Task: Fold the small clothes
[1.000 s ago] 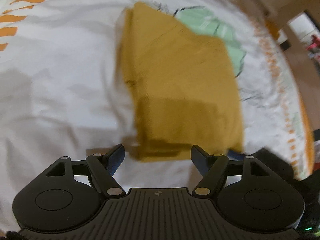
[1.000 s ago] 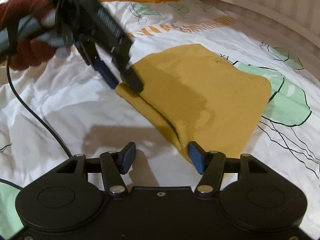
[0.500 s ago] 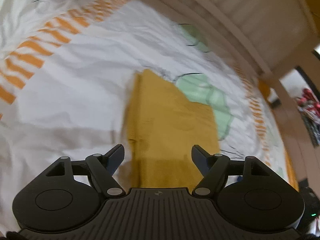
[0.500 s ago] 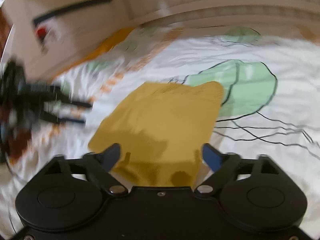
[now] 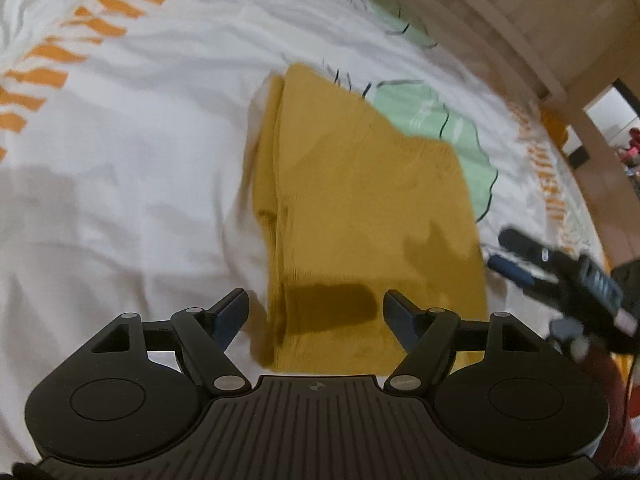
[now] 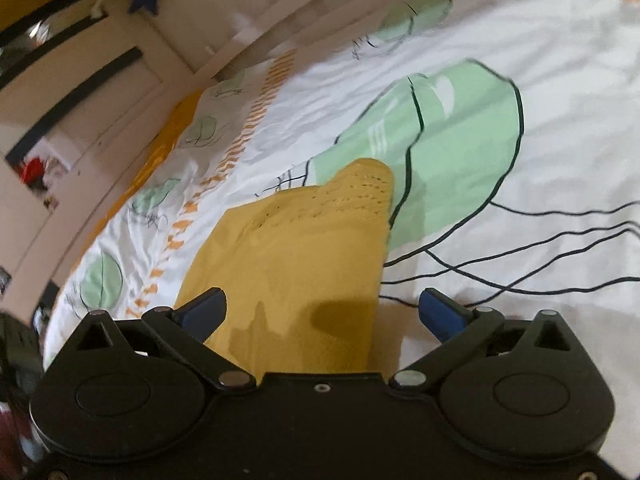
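Note:
A folded mustard-yellow knit garment (image 5: 360, 208) lies flat on the white printed bedsheet (image 5: 120, 160). My left gripper (image 5: 316, 314) is open and empty, just above the garment's near edge. The right gripper (image 5: 516, 256) shows in the left wrist view at the garment's right edge. In the right wrist view the garment (image 6: 304, 256) lies ahead and the right gripper (image 6: 322, 314) is open and empty over its near end, with the right side of the garment inside the jaws.
The sheet carries green jellyfish prints (image 6: 448, 136) and orange stripes (image 5: 80, 32). A wooden bed frame (image 5: 500, 20) runs along the far side. White furniture (image 6: 80, 80) stands past the bed's edge.
Both grippers swung about above the garment. The left came back low toward its near edge. The right moved to the garment's right end and stays open. The garment has not moved.

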Available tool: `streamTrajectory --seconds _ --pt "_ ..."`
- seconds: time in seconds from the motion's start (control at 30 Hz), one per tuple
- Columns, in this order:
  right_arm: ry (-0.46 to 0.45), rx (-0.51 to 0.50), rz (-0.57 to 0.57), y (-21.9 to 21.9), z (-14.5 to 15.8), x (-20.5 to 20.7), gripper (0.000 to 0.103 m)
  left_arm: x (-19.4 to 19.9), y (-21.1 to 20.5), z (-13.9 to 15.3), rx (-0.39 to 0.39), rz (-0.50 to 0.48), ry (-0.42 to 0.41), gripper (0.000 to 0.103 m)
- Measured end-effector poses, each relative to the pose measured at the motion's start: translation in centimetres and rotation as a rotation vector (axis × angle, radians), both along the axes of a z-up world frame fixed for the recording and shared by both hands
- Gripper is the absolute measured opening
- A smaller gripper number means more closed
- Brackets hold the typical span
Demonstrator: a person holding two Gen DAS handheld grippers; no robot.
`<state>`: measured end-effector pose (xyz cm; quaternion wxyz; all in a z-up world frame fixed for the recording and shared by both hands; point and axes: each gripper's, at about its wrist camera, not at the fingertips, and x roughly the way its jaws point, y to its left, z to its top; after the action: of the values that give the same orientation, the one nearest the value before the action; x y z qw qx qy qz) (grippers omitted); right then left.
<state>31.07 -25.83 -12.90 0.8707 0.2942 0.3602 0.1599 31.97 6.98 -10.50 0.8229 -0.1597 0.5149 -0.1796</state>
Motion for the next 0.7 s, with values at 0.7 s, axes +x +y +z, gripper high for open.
streamTrajectory --seconds 0.7 --pt "0.03 0.131 0.109 1.0 -1.9 5.5 0.103 1.5 -2.0 -1.6 -0.126 -0.068 0.029 0.079"
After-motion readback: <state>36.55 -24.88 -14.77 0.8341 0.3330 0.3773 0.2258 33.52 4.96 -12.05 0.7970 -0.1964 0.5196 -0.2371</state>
